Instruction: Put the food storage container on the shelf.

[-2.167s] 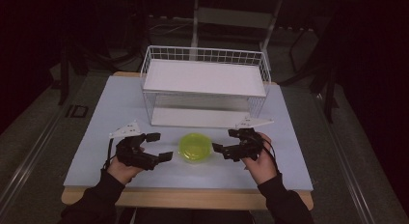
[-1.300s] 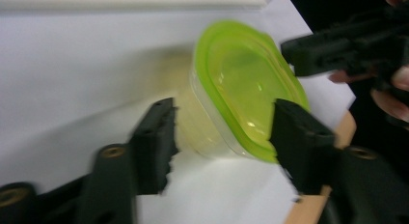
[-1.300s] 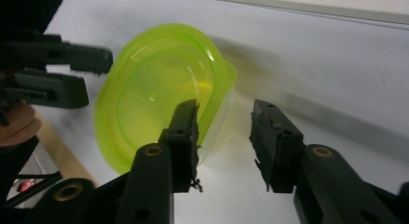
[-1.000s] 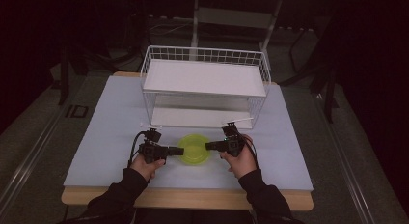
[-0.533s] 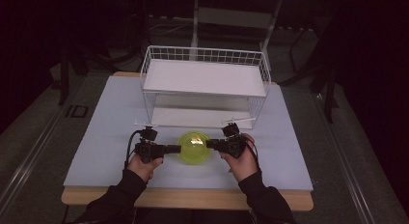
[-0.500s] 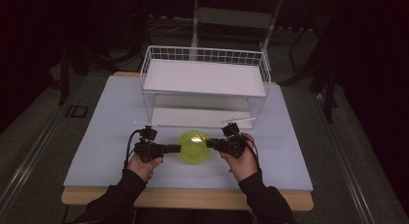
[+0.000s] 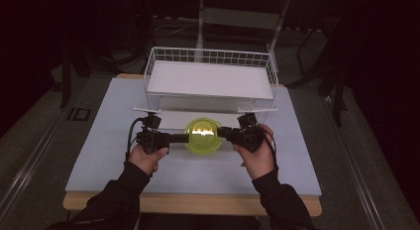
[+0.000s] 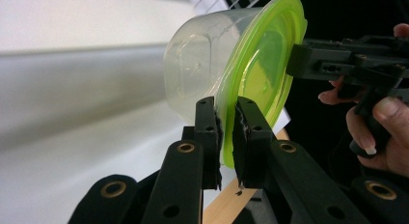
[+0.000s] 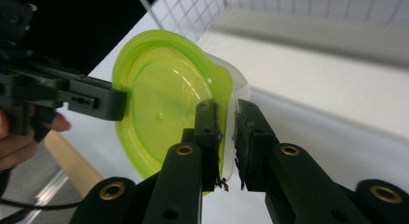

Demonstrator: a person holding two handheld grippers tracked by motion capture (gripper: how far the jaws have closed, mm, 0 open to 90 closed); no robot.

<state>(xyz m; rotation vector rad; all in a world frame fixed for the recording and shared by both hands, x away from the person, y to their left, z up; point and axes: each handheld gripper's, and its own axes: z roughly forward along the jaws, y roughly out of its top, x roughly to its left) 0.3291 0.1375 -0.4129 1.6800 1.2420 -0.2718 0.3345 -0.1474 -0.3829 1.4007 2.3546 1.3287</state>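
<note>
left tongs (image 8: pixel 225 132): clamped on green lid rim (image 8: pixel 263 64), 9 o'clock side
right tongs (image 9: pixel 226 132): clamped on same rim, 3 o'clock side
container (image 7: pixel 203 135): held above bench (image 7: pixel 109 155), 6 o'clock of wire basket (image 7: pixel 208 56)

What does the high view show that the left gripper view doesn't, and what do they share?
High view alone: the whole pale table, the white wire basket at its far side, both forearms coming in from below, and the left gripper seen from outside.

Left gripper view alone: the container's clear body under the lid, and the left gripper's fingers pinching the lid's rim edge-on.

Both: the green-lidded container held between the two grippers, and the right gripper with the hand that grips it on the opposite rim.
</note>
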